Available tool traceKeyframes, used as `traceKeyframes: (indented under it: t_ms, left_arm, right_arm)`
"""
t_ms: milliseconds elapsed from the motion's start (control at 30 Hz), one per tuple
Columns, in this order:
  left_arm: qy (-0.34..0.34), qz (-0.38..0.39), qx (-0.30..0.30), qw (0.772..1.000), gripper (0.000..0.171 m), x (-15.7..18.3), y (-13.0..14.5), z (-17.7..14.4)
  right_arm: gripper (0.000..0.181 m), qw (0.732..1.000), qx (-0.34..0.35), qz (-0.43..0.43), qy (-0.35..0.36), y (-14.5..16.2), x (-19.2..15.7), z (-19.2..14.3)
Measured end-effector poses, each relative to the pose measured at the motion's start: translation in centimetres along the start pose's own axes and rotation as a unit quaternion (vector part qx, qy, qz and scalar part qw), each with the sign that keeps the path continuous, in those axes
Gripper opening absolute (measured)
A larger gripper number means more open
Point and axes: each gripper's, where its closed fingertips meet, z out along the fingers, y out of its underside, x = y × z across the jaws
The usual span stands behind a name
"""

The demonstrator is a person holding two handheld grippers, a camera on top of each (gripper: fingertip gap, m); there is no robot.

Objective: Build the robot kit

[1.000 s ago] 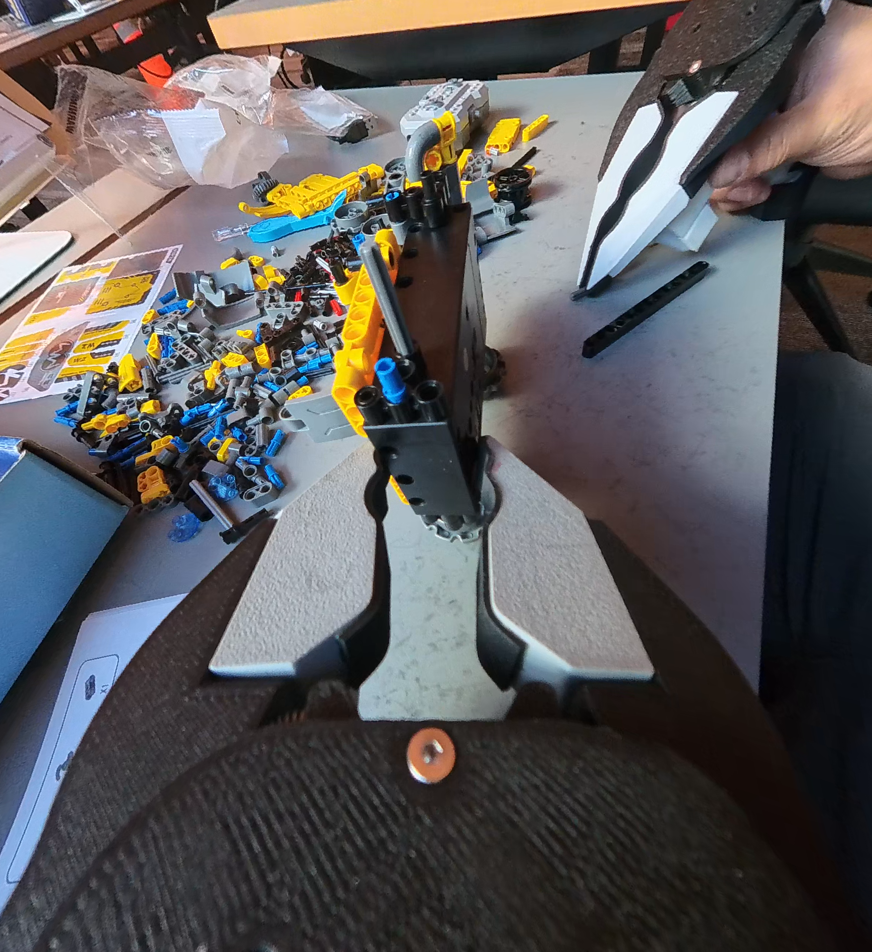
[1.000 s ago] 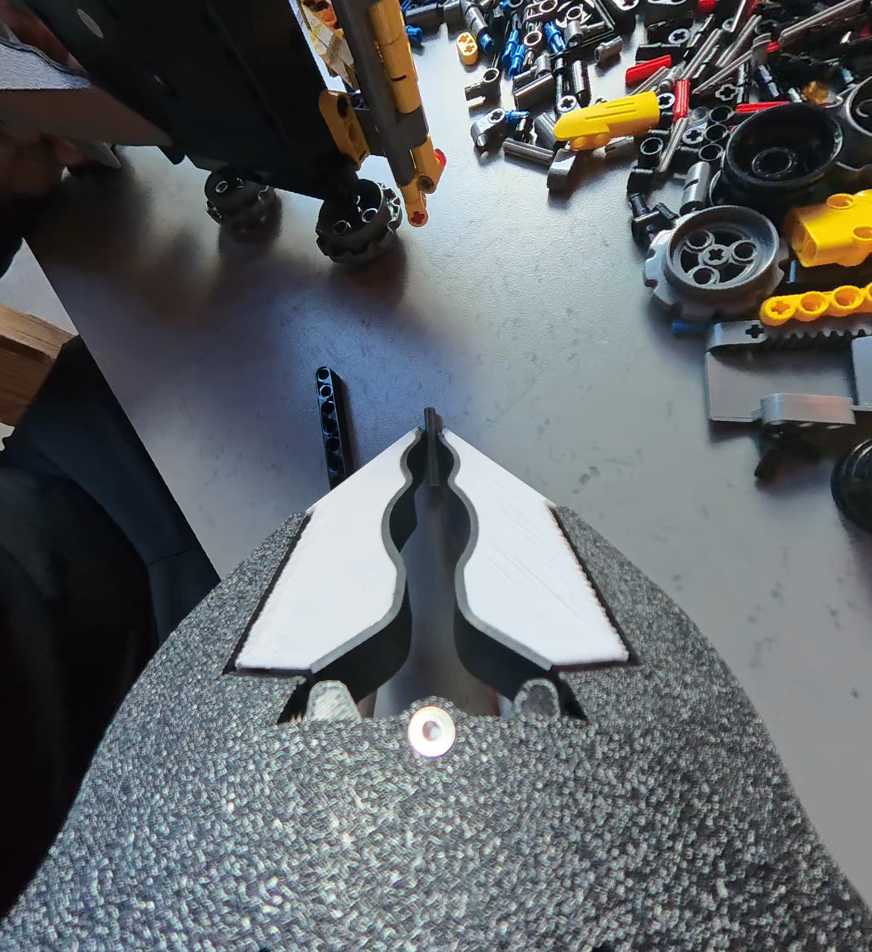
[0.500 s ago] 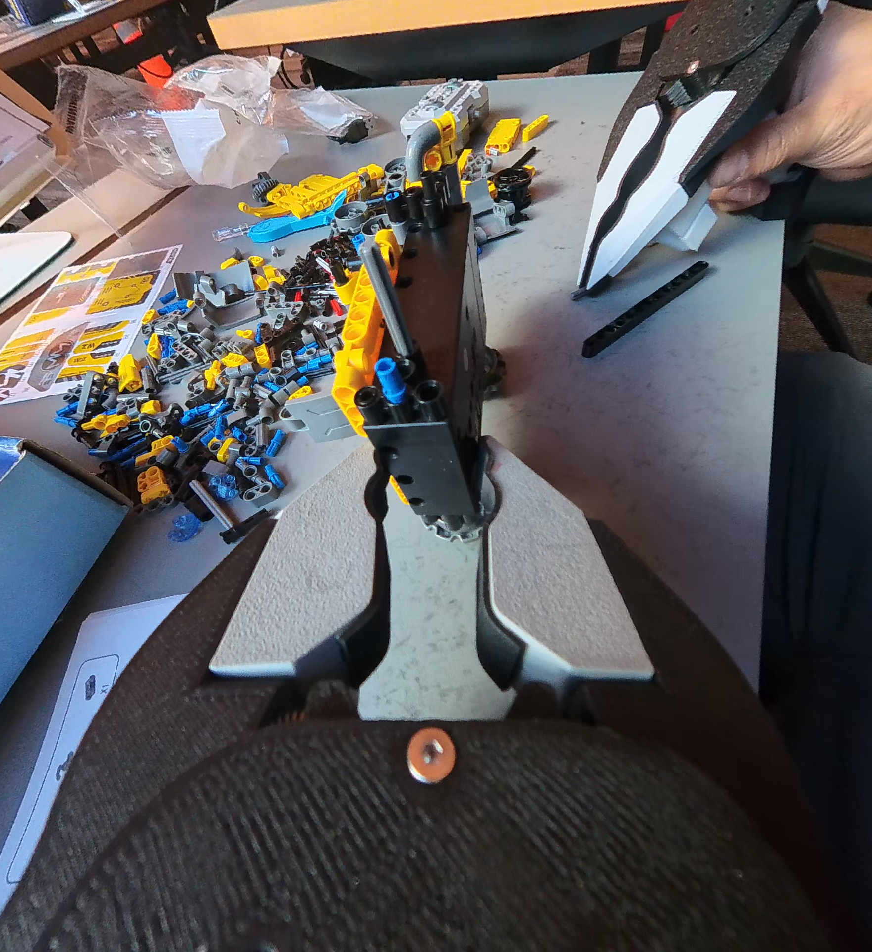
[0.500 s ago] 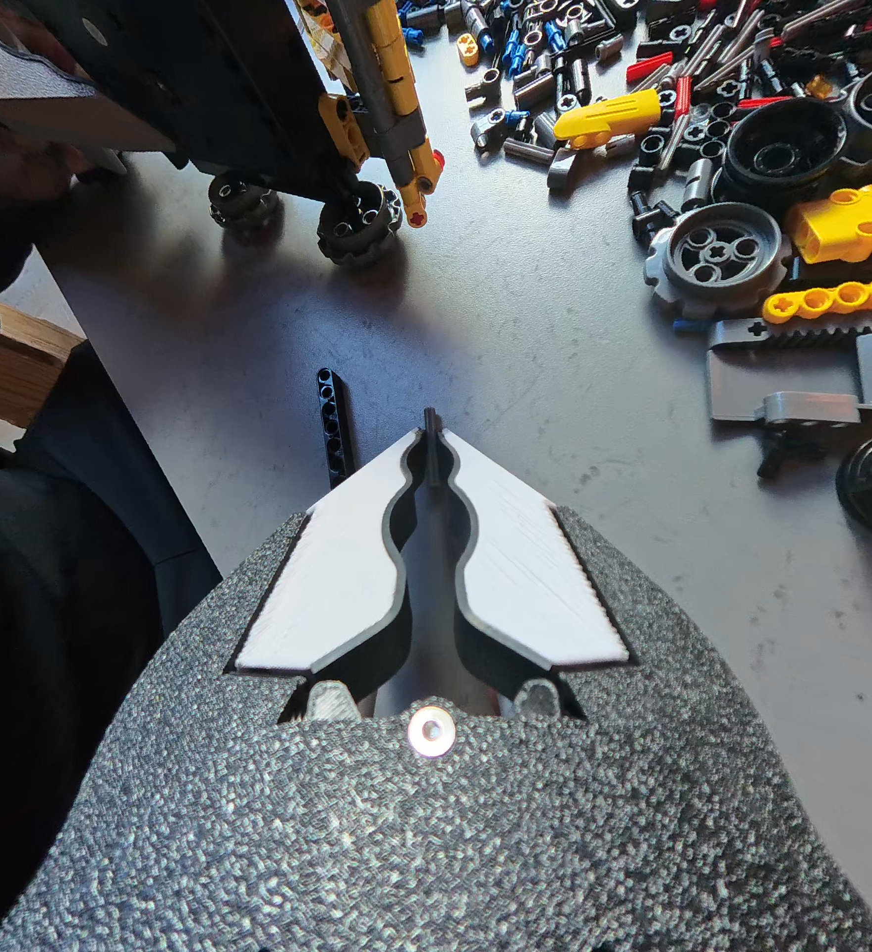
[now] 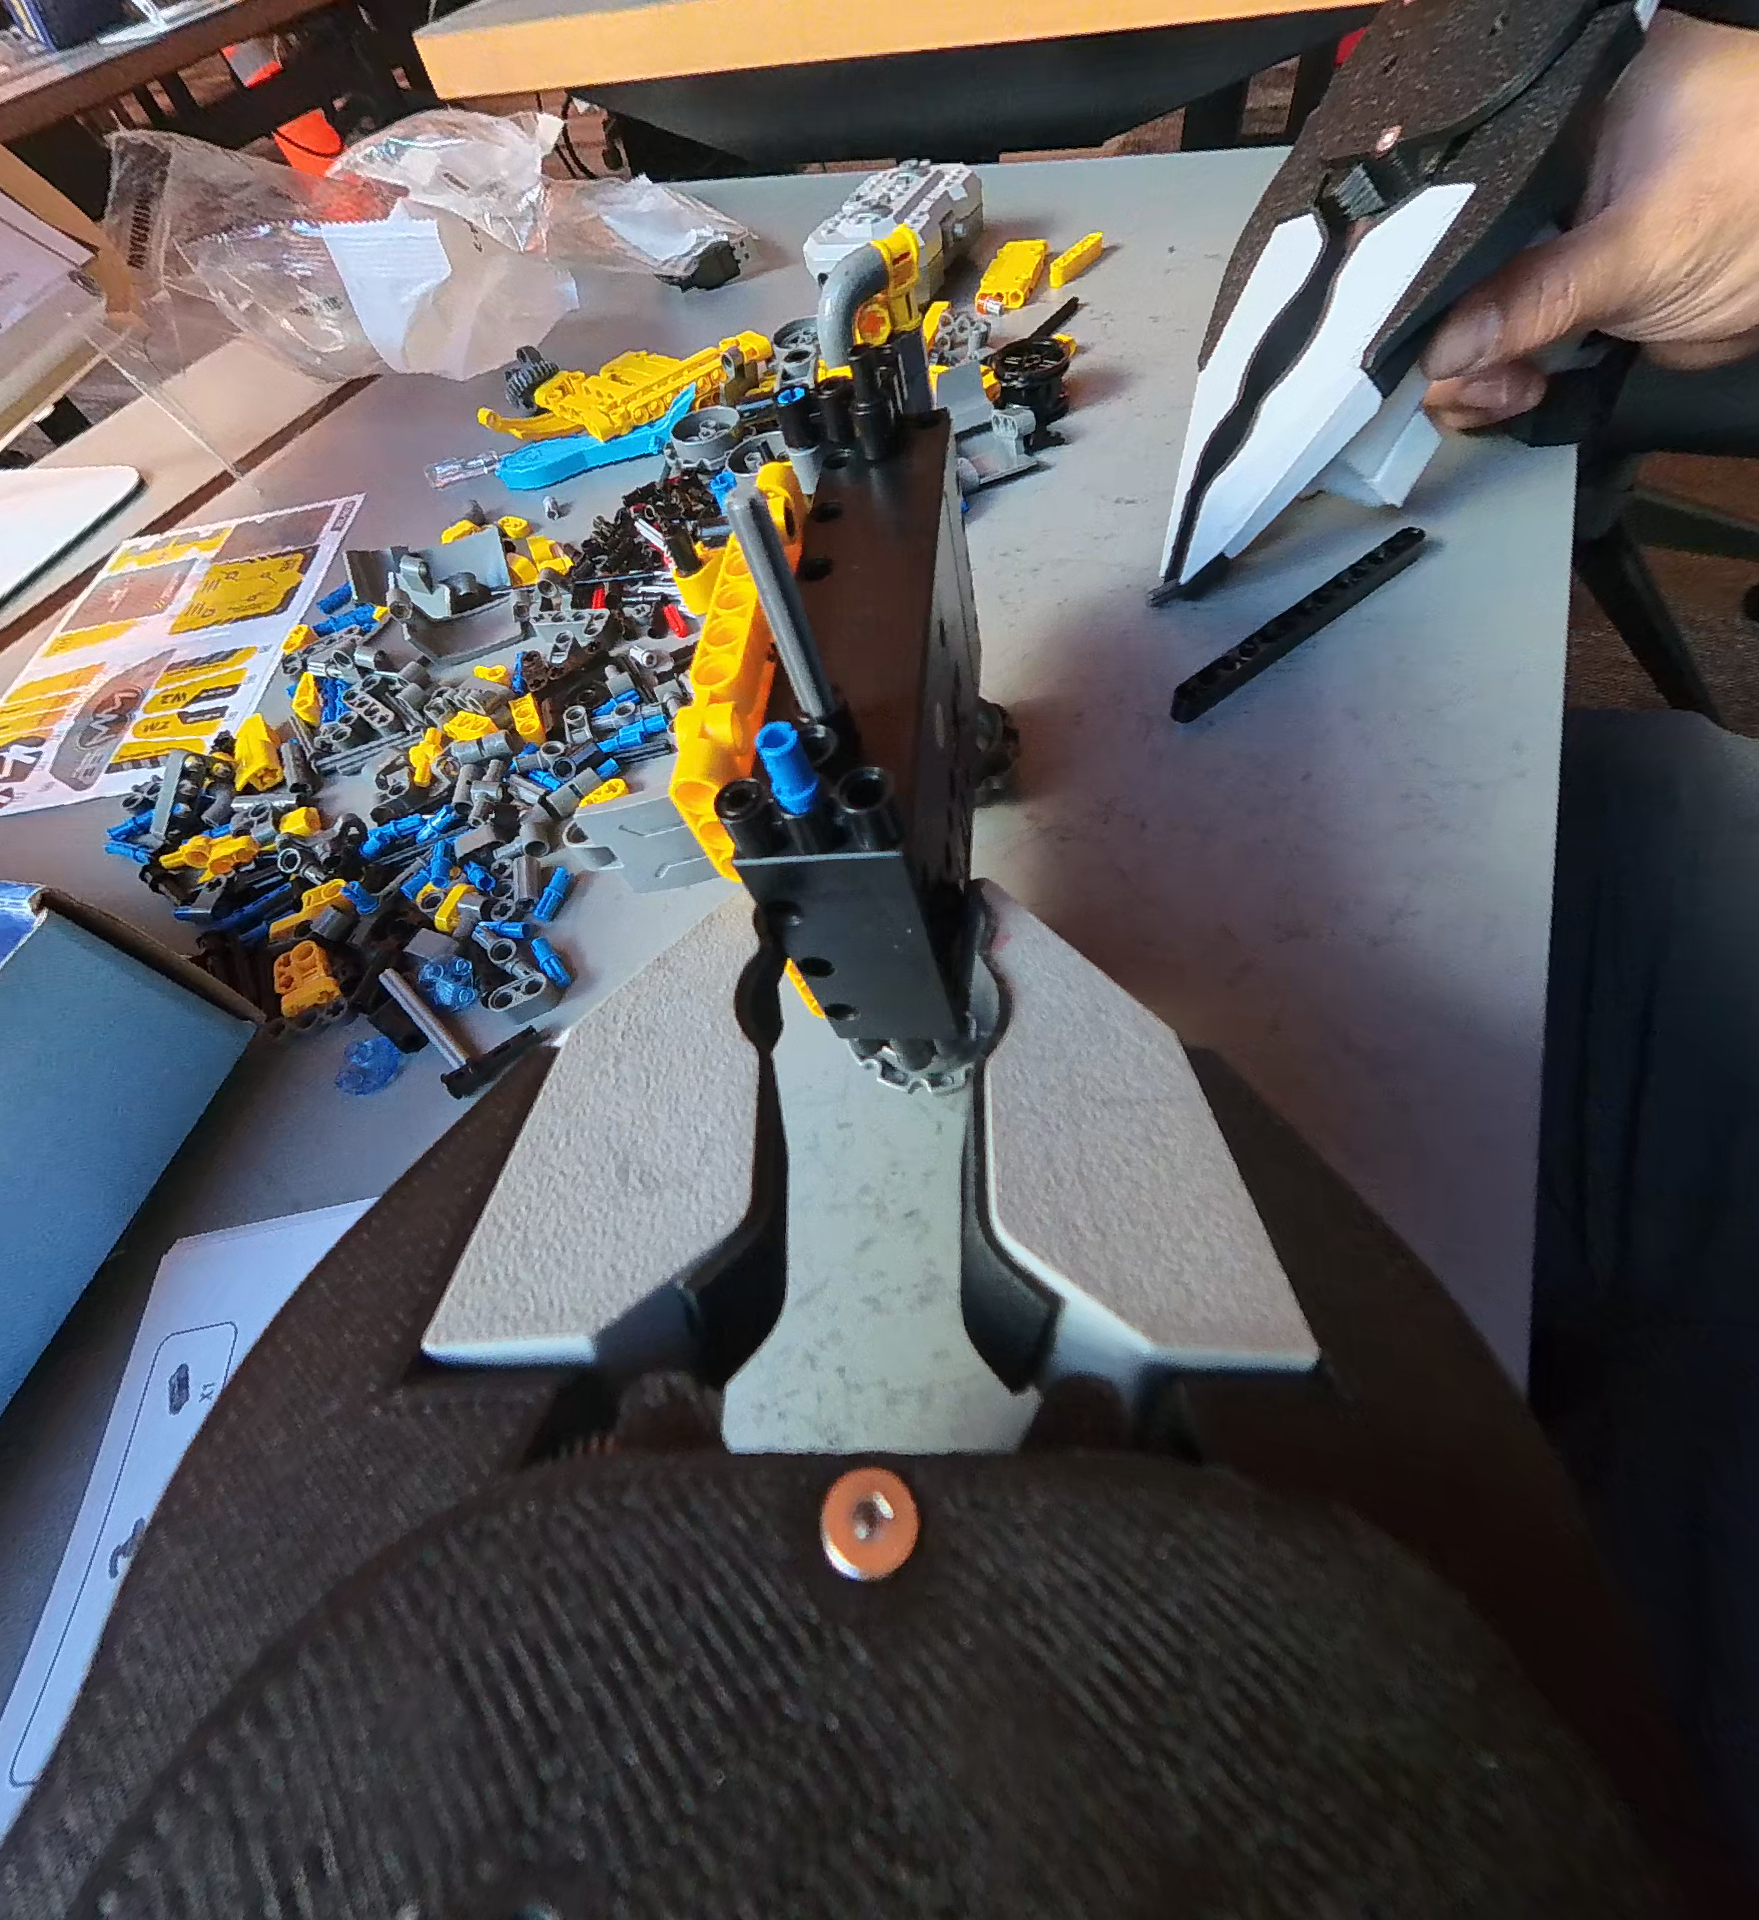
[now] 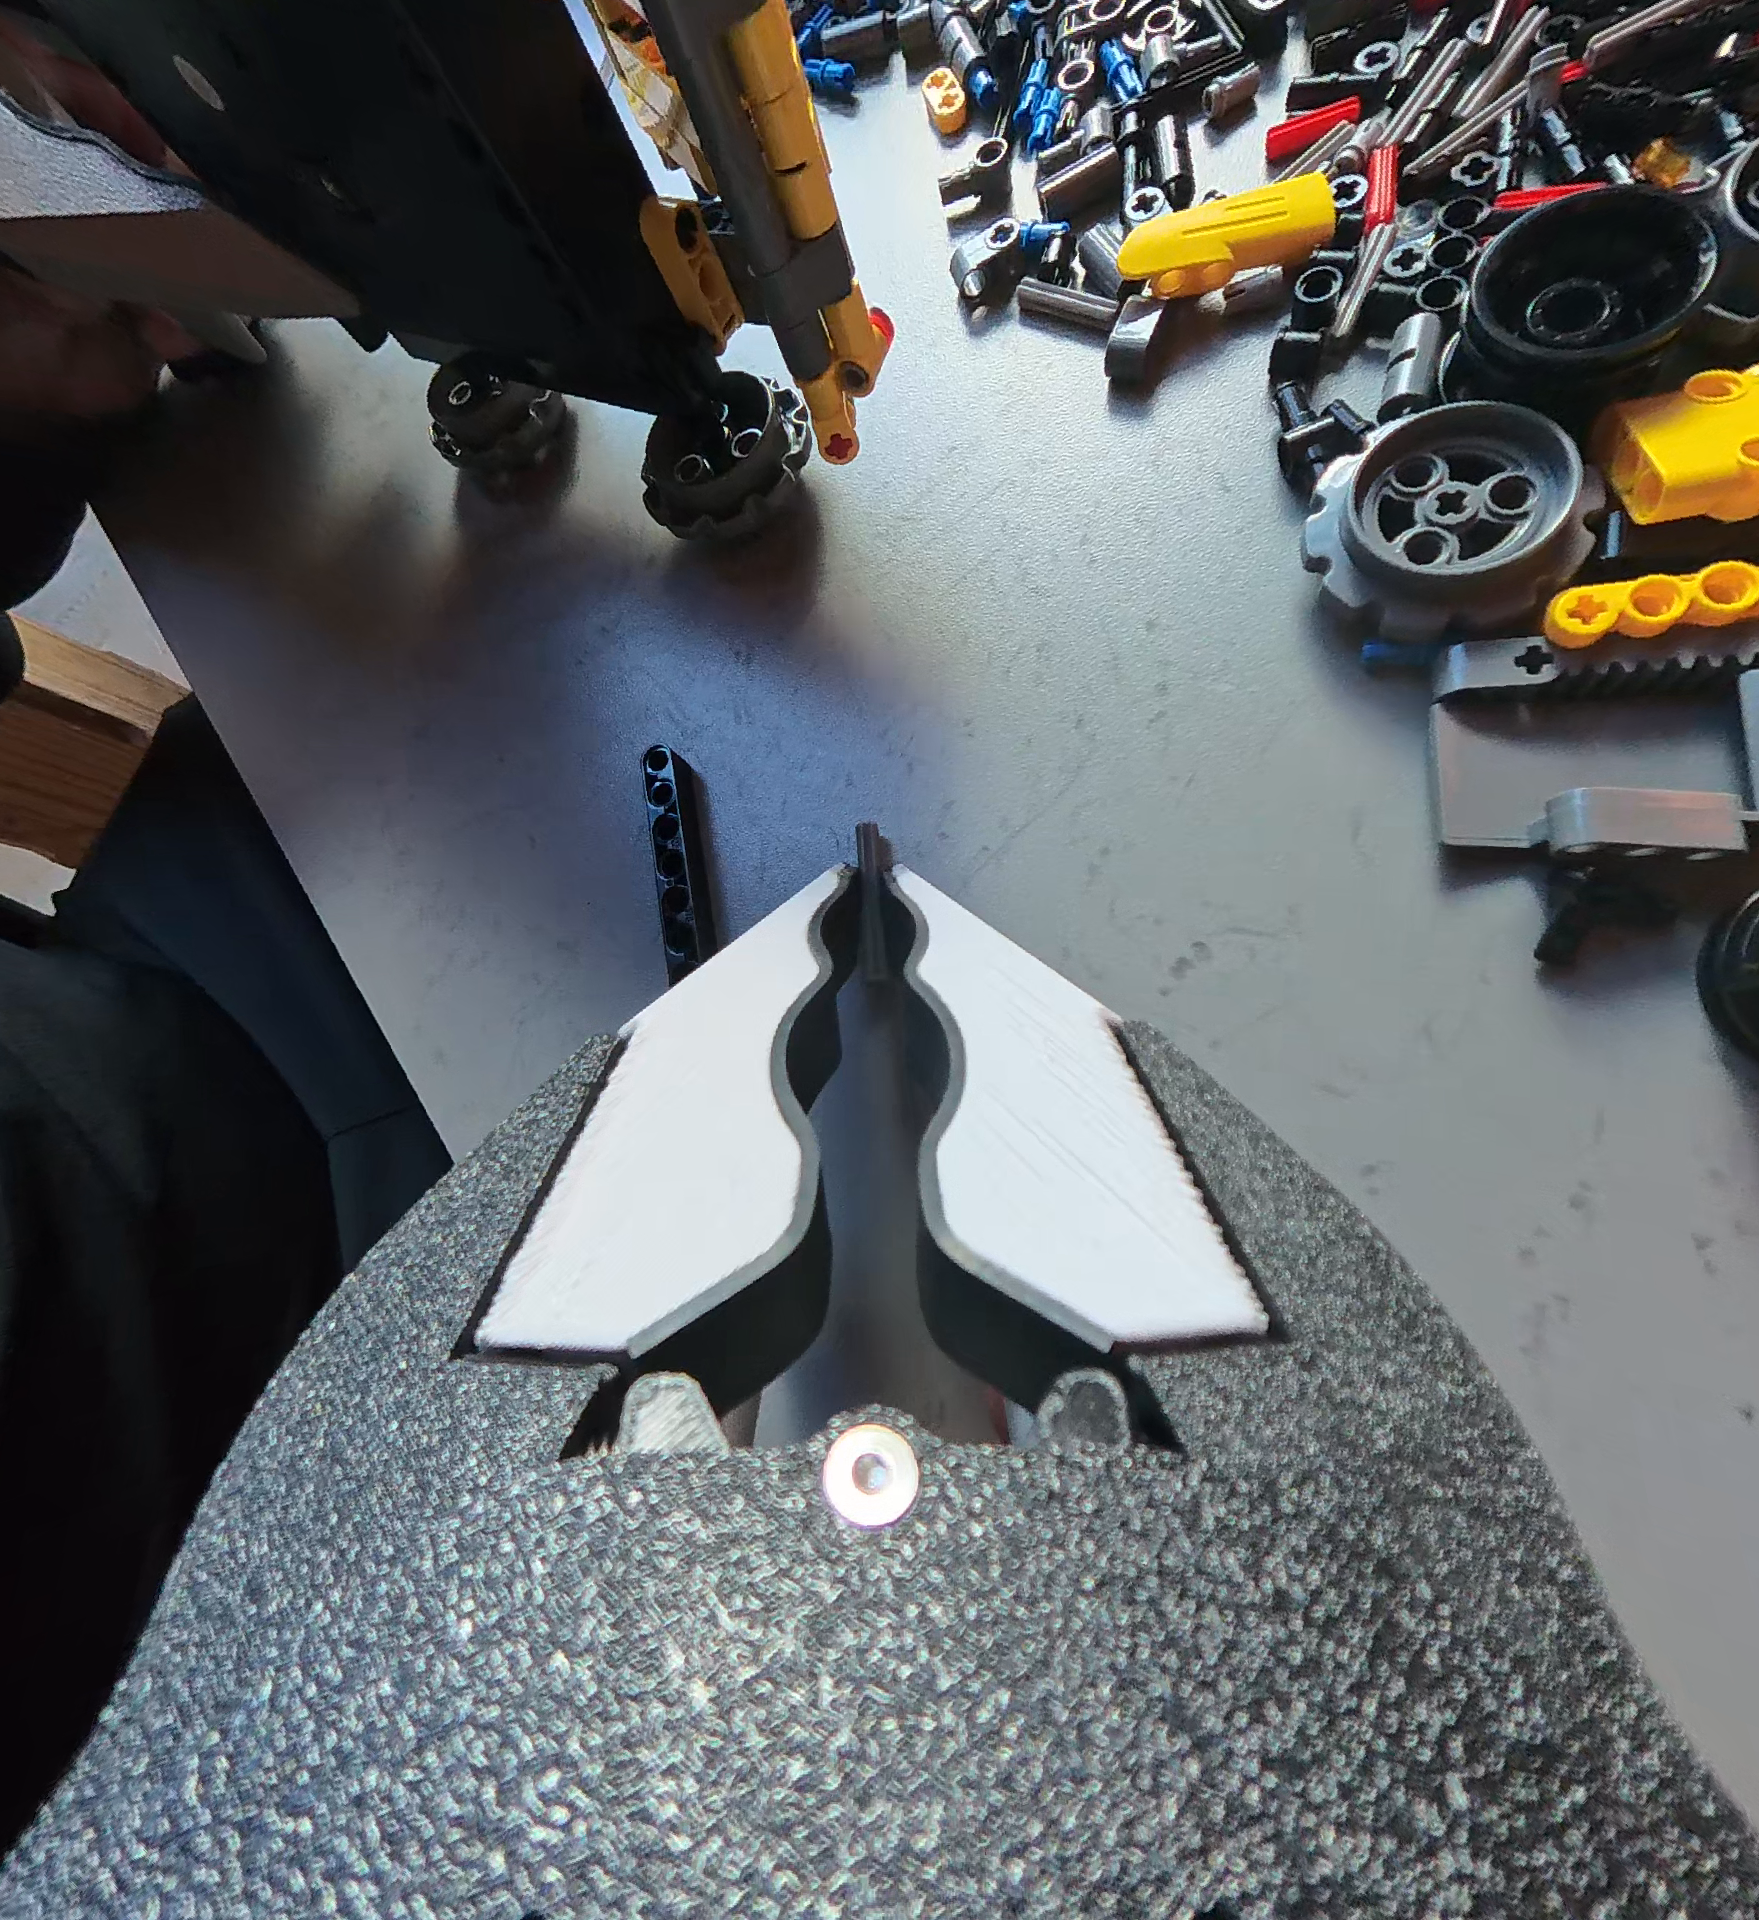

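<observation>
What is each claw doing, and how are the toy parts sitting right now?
left claw: shut on the black-and-yellow model.
black-and-yellow model: held, wheels touching the table.
right claw: shut on a small black pin.
black beam: flat on the table, beside the right claw.
loose parts: scattered.

A pale grey, lightly scuffed worktop (image 5: 1270, 935) is strewn at its left with small yellow, blue, grey and black plastic building pieces (image 5: 418, 790). A long black perforated plastic beam (image 5: 1296, 623) lies apart at the right edge. Crumpled clear plastic bags (image 5: 376, 239) and a printed yellow sticker sheet (image 5: 137, 644) are laid farther left.

Loose parts (image 5: 418, 769) left of model (image 5: 854, 665) (table-top)
</observation>
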Motion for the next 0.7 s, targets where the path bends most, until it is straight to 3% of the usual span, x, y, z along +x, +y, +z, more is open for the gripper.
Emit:
traceKeyframes:
  t_ms: [700]
  left_arm:
    - [0.001, 0.002, 0.000, 1.000, 0.029, 0.07, -0.01, 0.00]
  right_arm:
    - [0.003, 0.999, 0.001, -0.039, -0.012, -0.96, -0.92, 0.97]
